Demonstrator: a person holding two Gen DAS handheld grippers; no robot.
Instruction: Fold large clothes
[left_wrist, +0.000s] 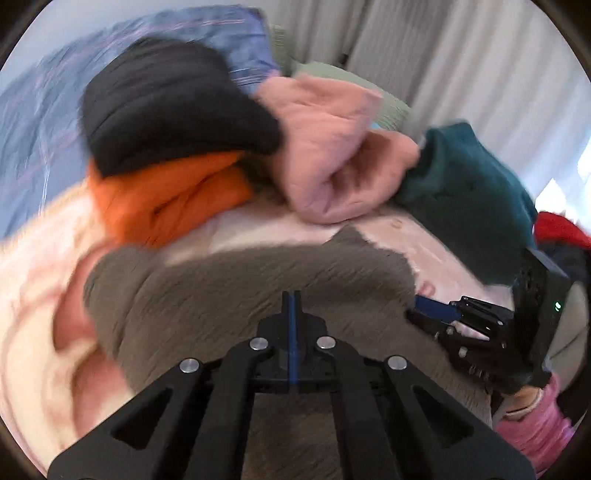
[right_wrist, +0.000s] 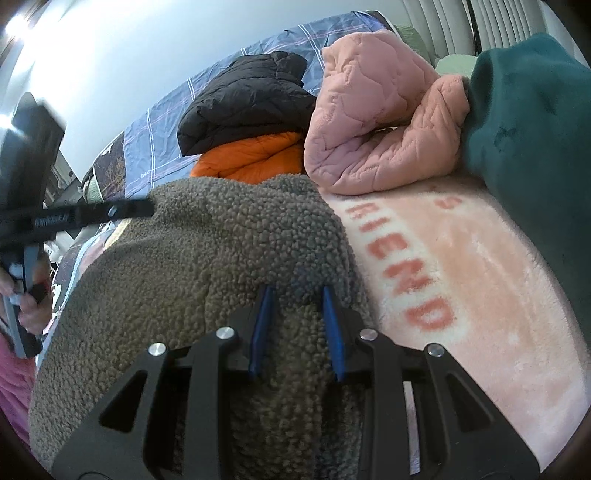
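A grey-brown fleece garment (right_wrist: 192, 266) lies on a pink blanket (right_wrist: 480, 258) on the bed; it also shows in the blurred left wrist view (left_wrist: 240, 291). My left gripper (left_wrist: 292, 299) is shut, its blue pads pressed together above the fleece with no cloth visibly between them. My right gripper (right_wrist: 297, 291) has its blue pads apart with a fold of the fleece bulging between them. The right gripper also appears in the left wrist view (left_wrist: 432, 308) at the fleece's right edge. The left gripper shows at the left of the right wrist view (right_wrist: 110, 212).
Behind the fleece sit a black puffer jacket (right_wrist: 243, 99) on an orange one (right_wrist: 255, 155), a pink quilted garment (right_wrist: 373, 122) and a dark teal garment (right_wrist: 535, 122). A blue plaid duvet (right_wrist: 162, 122) lies beyond. Curtains (left_wrist: 443, 55) hang at the back.
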